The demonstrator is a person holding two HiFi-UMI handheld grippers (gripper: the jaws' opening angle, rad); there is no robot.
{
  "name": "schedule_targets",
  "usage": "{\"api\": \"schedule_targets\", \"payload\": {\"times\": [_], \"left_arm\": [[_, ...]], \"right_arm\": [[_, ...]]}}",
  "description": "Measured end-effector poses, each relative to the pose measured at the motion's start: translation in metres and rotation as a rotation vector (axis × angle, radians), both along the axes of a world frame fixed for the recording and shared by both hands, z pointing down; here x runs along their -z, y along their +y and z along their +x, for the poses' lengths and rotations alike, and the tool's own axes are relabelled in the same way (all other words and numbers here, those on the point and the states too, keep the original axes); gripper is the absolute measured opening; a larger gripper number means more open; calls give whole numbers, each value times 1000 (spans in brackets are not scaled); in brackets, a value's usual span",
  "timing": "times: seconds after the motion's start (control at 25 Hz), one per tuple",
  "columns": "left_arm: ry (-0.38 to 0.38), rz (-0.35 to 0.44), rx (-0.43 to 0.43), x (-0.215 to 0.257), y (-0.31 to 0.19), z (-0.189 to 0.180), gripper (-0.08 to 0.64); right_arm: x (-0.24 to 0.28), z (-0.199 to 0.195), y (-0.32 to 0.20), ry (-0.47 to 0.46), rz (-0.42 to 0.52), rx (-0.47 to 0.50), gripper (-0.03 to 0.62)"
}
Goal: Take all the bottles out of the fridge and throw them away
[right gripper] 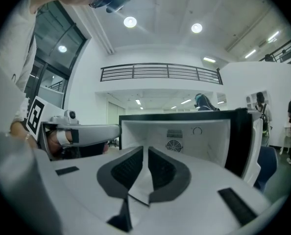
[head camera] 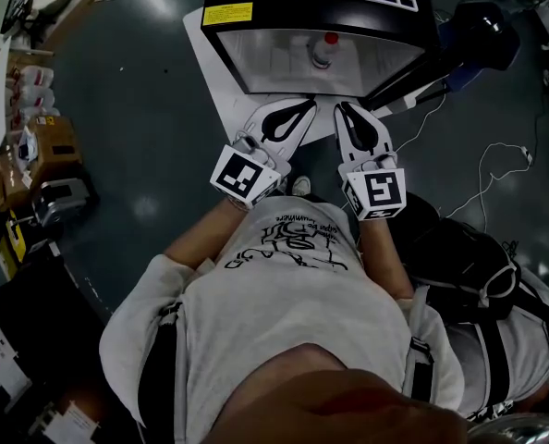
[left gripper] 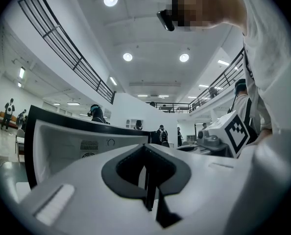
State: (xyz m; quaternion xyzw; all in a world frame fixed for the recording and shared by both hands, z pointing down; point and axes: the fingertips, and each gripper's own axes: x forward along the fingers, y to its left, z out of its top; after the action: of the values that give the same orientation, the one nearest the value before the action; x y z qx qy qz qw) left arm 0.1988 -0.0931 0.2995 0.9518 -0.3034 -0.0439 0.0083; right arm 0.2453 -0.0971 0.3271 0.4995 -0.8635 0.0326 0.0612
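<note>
An open mini fridge (head camera: 256,58) stands on the floor in front of me, its black door (head camera: 406,74) swung out to the right. Inside it stands a pale bottle with a red cap (head camera: 324,50). My left gripper (head camera: 304,109) and right gripper (head camera: 342,109) hover side by side just short of the fridge opening, both shut and holding nothing. In the left gripper view the shut jaws (left gripper: 146,165) point past the fridge (left gripper: 62,141). The right gripper view looks over its shut jaws (right gripper: 145,155) into the white fridge interior (right gripper: 184,136). The bottle is hidden in both gripper views.
Boxes and shelving (head camera: 34,146) line the left side of the floor. A black bag (head camera: 459,248) and white cables (head camera: 496,160) lie to the right, with a dark object (head camera: 482,30) behind the door. Several people (left gripper: 162,133) stand far off.
</note>
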Motion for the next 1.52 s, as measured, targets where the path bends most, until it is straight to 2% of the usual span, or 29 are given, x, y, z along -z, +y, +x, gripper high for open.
{"api": "schedule_targets", "payload": {"times": [0.4, 0.88, 1.52], "left_arm": [[-17, 18, -4, -21, -21, 3, 9], [-38, -1, 13, -50, -41, 8, 9], [-56, 19, 34, -68, -61, 4, 9]], "right_arm": [[-23, 2, -21, 21, -10, -10, 12], [-61, 4, -43, 42, -32, -11, 34], [-74, 4, -69, 16, -40, -34, 74]]}}
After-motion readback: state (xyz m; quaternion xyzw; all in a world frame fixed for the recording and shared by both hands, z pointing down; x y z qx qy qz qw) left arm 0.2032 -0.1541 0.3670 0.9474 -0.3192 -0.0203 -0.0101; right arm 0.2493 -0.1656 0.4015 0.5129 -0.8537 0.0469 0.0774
